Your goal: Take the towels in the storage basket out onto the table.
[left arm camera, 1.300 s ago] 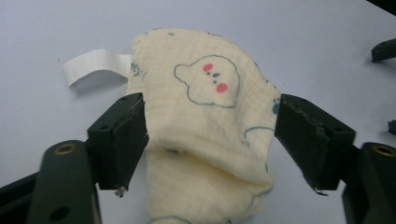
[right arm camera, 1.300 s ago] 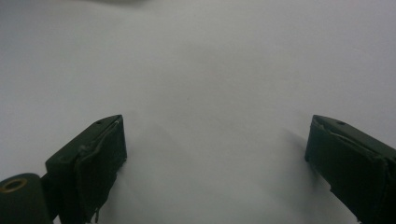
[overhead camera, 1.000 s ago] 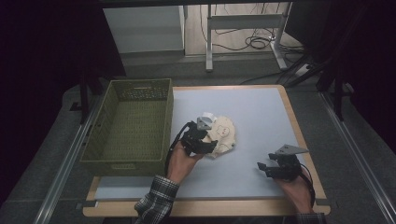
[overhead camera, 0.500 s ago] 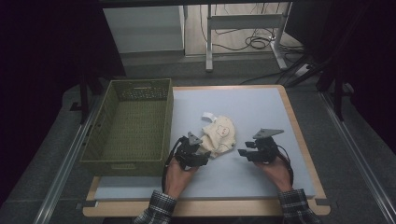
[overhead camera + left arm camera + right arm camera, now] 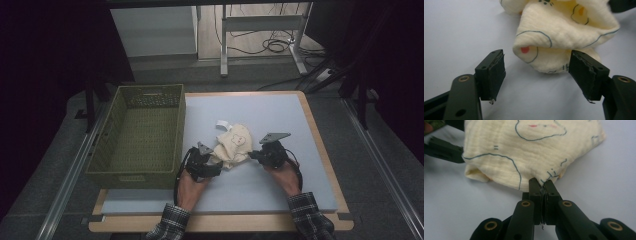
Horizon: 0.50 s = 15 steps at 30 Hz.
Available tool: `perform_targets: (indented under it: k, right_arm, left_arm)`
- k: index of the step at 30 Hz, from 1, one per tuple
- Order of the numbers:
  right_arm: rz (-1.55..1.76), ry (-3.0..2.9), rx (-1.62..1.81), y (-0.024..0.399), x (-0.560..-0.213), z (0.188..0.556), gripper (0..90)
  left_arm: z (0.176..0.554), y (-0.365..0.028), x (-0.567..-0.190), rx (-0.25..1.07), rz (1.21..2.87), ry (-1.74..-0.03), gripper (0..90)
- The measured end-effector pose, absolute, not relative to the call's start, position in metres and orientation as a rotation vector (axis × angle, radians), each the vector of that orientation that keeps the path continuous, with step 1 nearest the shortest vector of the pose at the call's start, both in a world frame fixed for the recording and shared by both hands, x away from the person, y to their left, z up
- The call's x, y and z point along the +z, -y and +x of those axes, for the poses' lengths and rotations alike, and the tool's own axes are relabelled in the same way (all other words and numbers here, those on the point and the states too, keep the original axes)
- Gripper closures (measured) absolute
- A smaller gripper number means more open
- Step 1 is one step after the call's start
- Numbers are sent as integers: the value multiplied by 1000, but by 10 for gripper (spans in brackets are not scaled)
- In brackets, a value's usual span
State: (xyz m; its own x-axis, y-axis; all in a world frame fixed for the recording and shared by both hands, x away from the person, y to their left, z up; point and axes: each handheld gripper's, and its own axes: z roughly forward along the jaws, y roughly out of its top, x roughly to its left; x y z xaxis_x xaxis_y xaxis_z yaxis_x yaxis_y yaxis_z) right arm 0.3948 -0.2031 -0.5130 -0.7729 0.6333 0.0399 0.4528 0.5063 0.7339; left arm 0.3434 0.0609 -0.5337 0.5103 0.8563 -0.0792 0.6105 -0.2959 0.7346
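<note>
- One table [image 5: 300, 125] carries everything, its pale grey-blue mat edged by a wooden rim.
- On the mat's left side stands an olive mesh basket [image 5: 137, 135], long and deep, with nothing visible inside it.
- Right of the basket, toward the near edge, lies a crumpled cream cloth [image 5: 232, 145] printed with blue outlines and small red and orange marks; a white tag [image 5: 221, 123] sticks out at its far side.
- Two forearms in plaid sleeves [image 5: 167, 227] come in from the bottom edge, one hand at each gripper.
- At the cloth's left, the left gripper [image 5: 537, 71] has its jaws spread wide; a rolled fold of cloth sits just beyond and between them, close to the right pad, and I cannot tell whether it touches.
- At the cloth's right, the right gripper [image 5: 541, 185] has its jaws pressed together, pinching a bit of the cloth's edge low against the mat.
</note>
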Motion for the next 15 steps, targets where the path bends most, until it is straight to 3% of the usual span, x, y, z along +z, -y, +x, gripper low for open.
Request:
perform_targets:
  k: [10,12,15]
  right_arm:
    - [949,-2418,1184,242,-475,379,879]
    - [958,-2404,1189,250,-469,376,879]
    - [965,-2388,1190,259,-460,373,879]
  left_arm:
    - [350,-54,-535,420,2030,-1180,296]
    - [351,-50,-535,404,2045,-1153,348]
    - [352,-45,-534,380,2093,-1080,565]
